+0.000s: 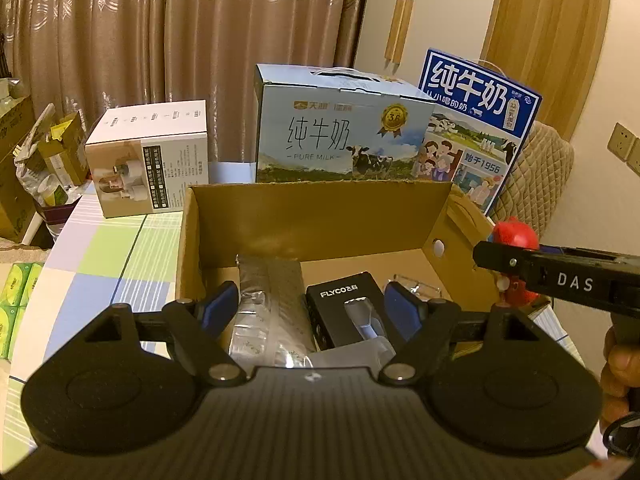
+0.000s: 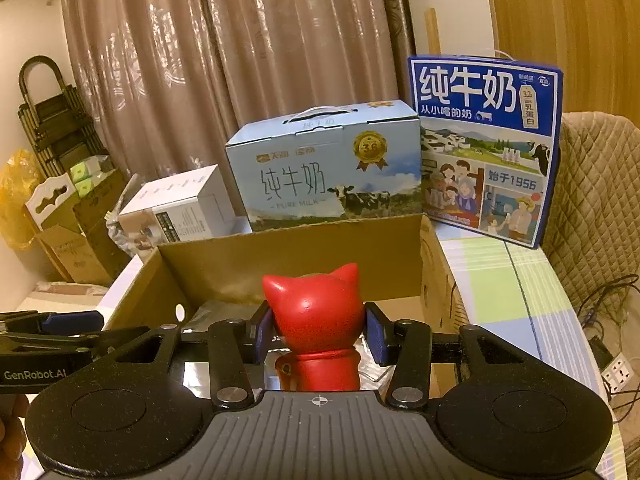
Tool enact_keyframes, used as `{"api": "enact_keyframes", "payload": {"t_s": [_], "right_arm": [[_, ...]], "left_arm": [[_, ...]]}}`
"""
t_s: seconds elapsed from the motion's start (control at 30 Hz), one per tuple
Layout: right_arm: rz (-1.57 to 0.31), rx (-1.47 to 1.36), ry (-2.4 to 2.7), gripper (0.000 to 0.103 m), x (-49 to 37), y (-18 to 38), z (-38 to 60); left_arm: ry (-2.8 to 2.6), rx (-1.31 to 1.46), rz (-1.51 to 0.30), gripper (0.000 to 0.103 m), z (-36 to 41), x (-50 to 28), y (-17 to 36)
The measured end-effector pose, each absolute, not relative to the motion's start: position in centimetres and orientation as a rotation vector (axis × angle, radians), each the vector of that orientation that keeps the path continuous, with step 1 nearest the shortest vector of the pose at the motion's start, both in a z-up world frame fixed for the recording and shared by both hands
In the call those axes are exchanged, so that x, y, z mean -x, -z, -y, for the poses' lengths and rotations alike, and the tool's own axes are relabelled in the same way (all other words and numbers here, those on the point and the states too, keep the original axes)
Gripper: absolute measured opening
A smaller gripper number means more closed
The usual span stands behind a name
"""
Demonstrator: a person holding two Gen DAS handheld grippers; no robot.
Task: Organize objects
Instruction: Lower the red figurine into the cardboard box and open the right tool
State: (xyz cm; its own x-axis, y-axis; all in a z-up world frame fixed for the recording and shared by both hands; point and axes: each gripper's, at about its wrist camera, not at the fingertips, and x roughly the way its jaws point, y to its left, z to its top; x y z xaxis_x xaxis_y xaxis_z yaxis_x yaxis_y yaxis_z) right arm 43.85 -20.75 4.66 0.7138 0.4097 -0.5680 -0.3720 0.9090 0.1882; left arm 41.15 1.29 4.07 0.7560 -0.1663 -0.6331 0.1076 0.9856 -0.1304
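The right tool (image 2: 316,334) pinched a red cat-eared figurine (image 2: 316,316) by the sides of its head, holding it upright over the open cardboard box (image 2: 288,256) on the checked worktop (image 2: 516,292). The left tool (image 1: 312,312) hung over the same box with its blue pads spread and nothing between them. Inside the box lay a black FLYCO package (image 1: 344,300) beside a silvery foil pouch (image 1: 268,292) (a clear plastic piece sat at the right, hard to identify). Behind the box stood a pale-blue milk carton (image 1: 340,128), a dark-blue milk carton (image 1: 476,120), and a white box (image 1: 148,156).
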Motion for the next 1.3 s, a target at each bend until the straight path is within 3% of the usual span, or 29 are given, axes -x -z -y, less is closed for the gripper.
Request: {"api": "enact_keyframes", "payload": {"t_s": [0.3,0.53,1.3], "right_arm": [[-0.647,-0.07,-0.451,0.044,-44.15,-4.2,20.47],[-0.61,-0.095,-0.45,0.055,-44.06,-4.24,20.81],[-0.636,-0.059,-0.452,0.057,-43.84,-3.85,20.89]], "left_arm": [[0.149,0.086,-0.7,0.078,-1.34,-41.11,-3.96],[0.149,0.081,-0.701,0.08,-1.32,-40.94,-3.85],[0.138,0.066,-0.706,0.081,-1.53,-40.78,-3.68]]}}
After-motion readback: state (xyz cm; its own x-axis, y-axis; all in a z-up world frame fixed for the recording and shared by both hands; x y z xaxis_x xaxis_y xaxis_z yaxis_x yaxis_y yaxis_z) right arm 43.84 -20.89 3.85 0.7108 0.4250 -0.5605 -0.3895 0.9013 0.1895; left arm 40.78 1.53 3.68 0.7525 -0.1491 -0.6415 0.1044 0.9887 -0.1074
